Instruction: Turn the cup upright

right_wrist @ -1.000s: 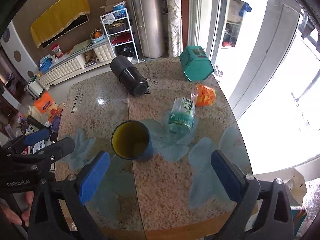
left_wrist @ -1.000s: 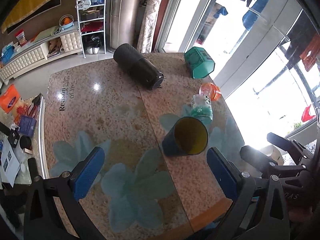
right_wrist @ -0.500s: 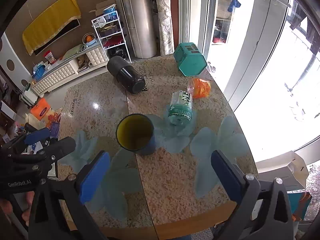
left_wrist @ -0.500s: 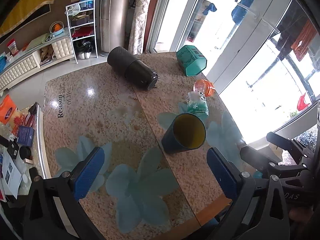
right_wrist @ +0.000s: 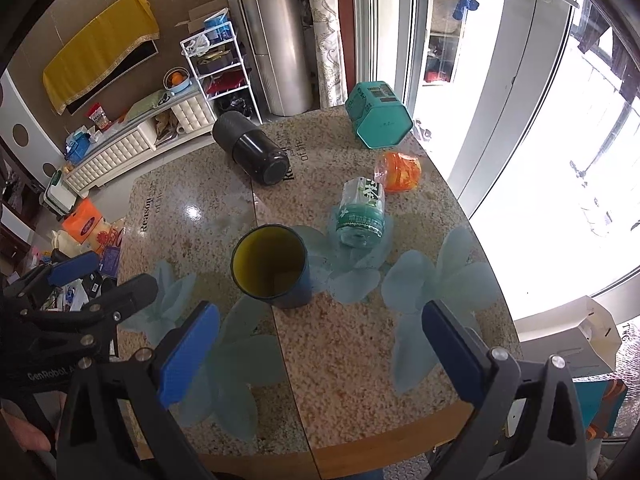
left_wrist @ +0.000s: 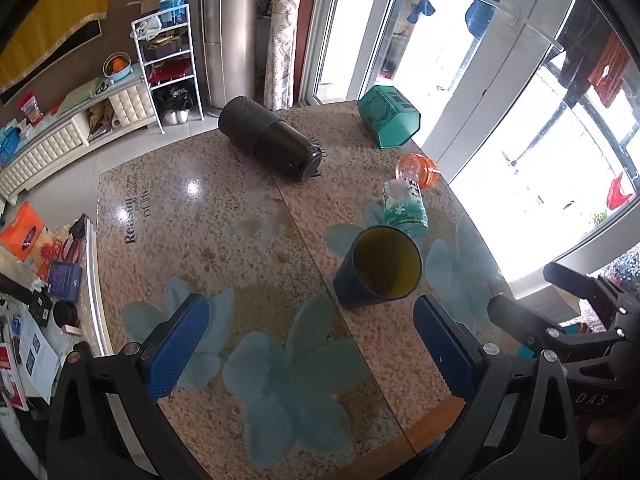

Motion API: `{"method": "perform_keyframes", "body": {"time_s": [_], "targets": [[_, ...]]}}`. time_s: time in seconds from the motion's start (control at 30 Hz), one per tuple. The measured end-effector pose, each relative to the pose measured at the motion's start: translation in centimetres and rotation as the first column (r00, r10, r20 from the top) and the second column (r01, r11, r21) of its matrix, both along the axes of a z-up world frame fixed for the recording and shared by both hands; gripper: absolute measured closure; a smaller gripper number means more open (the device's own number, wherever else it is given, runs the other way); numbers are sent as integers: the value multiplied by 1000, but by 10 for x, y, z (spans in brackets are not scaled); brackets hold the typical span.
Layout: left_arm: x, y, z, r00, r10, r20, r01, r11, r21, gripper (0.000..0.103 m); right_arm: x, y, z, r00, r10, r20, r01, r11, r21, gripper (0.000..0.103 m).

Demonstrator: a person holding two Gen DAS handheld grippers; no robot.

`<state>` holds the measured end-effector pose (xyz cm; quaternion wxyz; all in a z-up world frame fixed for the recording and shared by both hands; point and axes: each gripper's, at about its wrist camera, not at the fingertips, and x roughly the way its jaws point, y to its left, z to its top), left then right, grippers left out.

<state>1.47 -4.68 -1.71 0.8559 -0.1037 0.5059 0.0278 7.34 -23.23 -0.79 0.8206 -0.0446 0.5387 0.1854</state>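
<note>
Home living rm: white wire shoe rack (right_wrist: 218, 76) w/ shoes beside cream tufted sideboard (right_wrist: 132, 146), patterned curtain (right_wrist: 326, 28) right of rack, laundry outside.

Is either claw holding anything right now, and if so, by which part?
Nothing is held. The left claw and right claw are both open and empty above the table; the cup stands upright, untouched.

cup (right_wrist: 271, 268) on table (right_wrist: 360, 360), bottle (right_wrist: 360, 216) just behind, canister (right_wrist: 252, 154) farther back
</note>
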Motion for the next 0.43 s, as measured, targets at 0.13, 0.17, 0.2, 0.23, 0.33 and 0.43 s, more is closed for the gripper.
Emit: {"method": "perform_keyframes", "body": {"time_s": [0.13, 0.17, 0.2, 0.23, 0.33, 0.43], "targets": [[2, 1, 4, 1000, 11, 20, -11, 1000, 3, 0, 2, -1, 0, 1000, 2, -2, -2, 1000, -6, 1], [2, 1, 4, 999, 13, 31, -13, 1000, 13, 0, 2, -1, -1, 1000, 3, -5, -3, 1000, -6, 1], [2, 0, 5, 999, 10, 40, -11, 1000, 20, 0, 3, -1, -1, 1000, 4, -8, -4, 1000, -5, 1], [2, 0, 5, 999, 12, 44, -12, 1000, 19, 0, 3, 0, -1, 1000, 5, -9, -5, 1000, -6, 1], [3, 1, 3, 999, 14, 37, -14, 1000, 10, 0, 3, 0, -2, 1000, 6, -12, -6, 1000, -11, 1], [3, 1, 2, 1000, 11, 29, -11, 1000, 8, 0, 3, 0, -2, 1000, 10, -14, -10, 1000, -12, 1]]}}
